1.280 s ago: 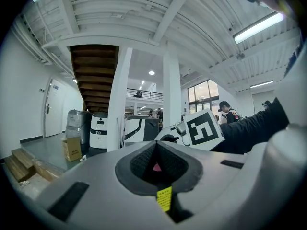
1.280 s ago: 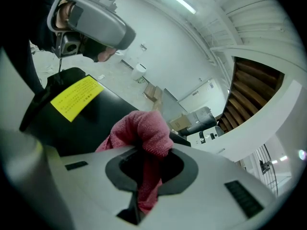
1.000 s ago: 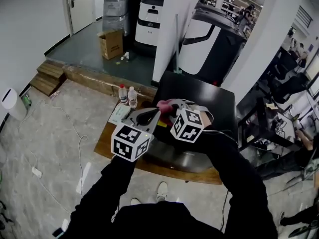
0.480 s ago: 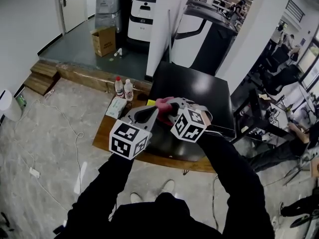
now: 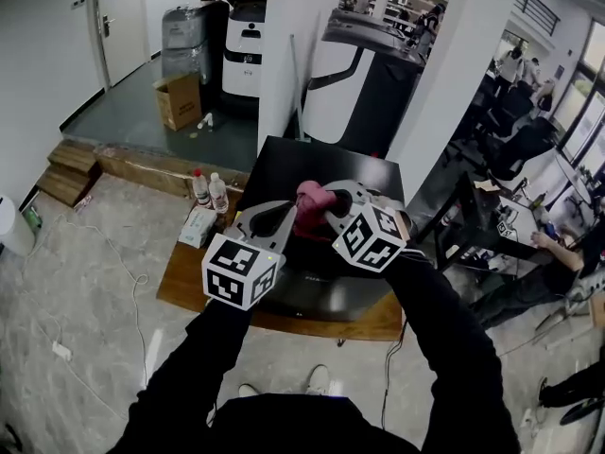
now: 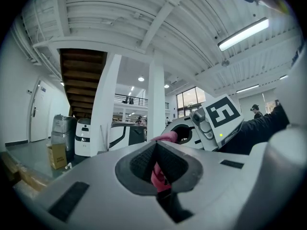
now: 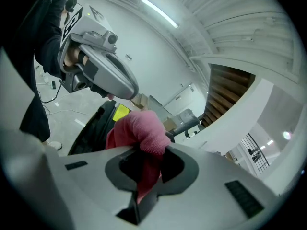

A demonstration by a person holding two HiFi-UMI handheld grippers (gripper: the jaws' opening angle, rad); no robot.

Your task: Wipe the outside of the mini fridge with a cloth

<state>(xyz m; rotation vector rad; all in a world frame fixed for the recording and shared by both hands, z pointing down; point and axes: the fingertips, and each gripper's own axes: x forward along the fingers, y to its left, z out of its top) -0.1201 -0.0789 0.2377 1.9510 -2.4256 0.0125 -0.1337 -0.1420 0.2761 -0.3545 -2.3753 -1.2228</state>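
Both left gripper (image 5: 295, 216) and right gripper (image 5: 328, 200) pinch pink cloth (image 5: 308, 197) — over mini fridge (image 5: 326, 164) | bottles (image 5: 210, 191) alongside

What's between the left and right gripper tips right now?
The pink cloth, bunched up. The left gripper and right gripper are both shut on it. The head view shows it best.
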